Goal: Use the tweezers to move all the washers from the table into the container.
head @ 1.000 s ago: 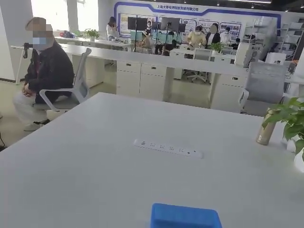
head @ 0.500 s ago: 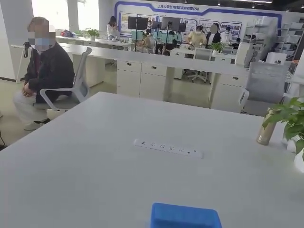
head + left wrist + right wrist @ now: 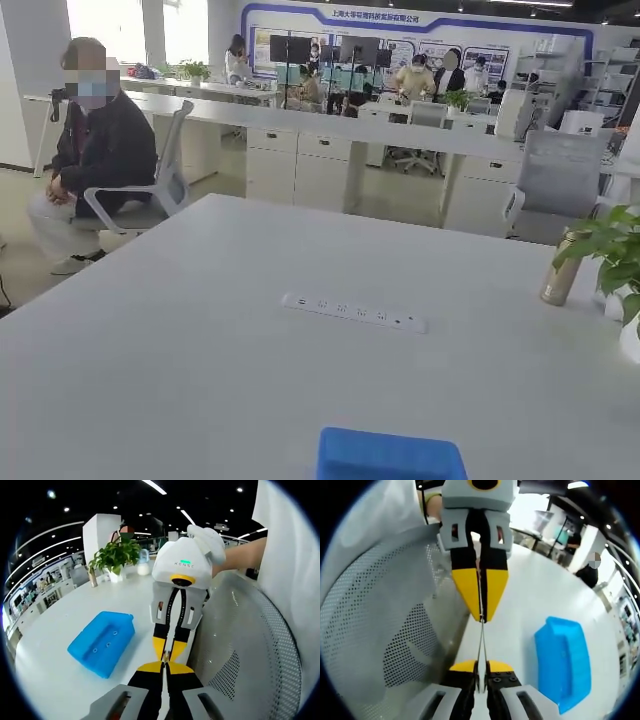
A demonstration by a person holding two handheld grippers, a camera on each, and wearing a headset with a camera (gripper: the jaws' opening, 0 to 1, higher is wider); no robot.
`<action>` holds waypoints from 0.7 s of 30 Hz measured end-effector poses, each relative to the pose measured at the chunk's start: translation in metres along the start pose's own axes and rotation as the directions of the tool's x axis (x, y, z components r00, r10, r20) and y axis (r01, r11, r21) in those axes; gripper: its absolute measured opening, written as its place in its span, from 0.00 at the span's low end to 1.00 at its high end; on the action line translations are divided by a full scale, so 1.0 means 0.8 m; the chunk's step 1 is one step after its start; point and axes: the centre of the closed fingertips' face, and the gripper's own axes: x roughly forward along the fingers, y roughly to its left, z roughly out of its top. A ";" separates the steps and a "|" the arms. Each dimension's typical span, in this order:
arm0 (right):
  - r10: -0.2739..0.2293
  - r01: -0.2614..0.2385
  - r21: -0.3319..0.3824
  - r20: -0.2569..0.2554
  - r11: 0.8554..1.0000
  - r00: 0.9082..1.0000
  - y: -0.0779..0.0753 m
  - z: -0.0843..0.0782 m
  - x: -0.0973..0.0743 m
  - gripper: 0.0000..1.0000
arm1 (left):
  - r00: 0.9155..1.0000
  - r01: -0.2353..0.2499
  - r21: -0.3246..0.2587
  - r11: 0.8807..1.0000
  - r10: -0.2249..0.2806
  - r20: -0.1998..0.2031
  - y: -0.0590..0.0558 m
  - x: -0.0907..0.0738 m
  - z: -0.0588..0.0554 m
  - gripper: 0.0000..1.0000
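Observation:
My two grippers face each other tip to tip over a mesh chair back, off the table's edge. In the right gripper view, thin metal tweezers [image 3: 480,645] run from my right gripper [image 3: 481,666] up to my left gripper [image 3: 481,617], and both pairs of yellow-tipped jaws are closed on them. The left gripper view has my left gripper [image 3: 165,665] at the bottom and my right gripper [image 3: 169,652] meeting it. The blue container [image 3: 102,642] lies on the white table with small ring-like washers [image 3: 104,642] on its floor. Its far edge is at the bottom of the head view [image 3: 392,455].
A white power strip [image 3: 355,312] is set into the table's middle. A metal bottle [image 3: 558,280] and a potted plant [image 3: 610,250] stand at the right. The grey mesh chair back [image 3: 380,605] is close beside both grippers. A person sits on a chair [image 3: 150,190] at far left.

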 end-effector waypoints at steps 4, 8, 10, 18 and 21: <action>-0.010 0.010 0.013 0.000 1.000 1.000 -0.002 -0.001 0.001 0.03 | 1.000 -0.009 0.005 1.000 0.009 -0.015 0.001 0.001 -0.004 0.00; -0.013 0.013 0.018 -0.005 1.000 1.000 -0.001 -0.004 0.004 0.03 | 0.999 -0.008 0.002 1.000 0.009 -0.052 0.001 0.006 -0.012 0.00; -0.014 0.014 0.016 -0.012 1.000 1.000 -0.001 -0.006 0.005 0.04 | 0.997 -0.010 0.000 1.000 0.010 -0.070 0.001 0.007 -0.015 0.00; -0.019 0.019 0.029 -0.012 0.999 1.000 0.000 -0.006 0.009 0.04 | 0.992 -0.010 -0.004 1.000 0.009 -0.123 0.000 0.009 -0.027 0.00; -0.020 0.020 0.035 -0.012 0.999 1.000 0.001 -0.008 0.011 0.04 | 0.989 -0.006 0.007 1.000 0.007 -0.146 -0.002 0.011 -0.031 0.00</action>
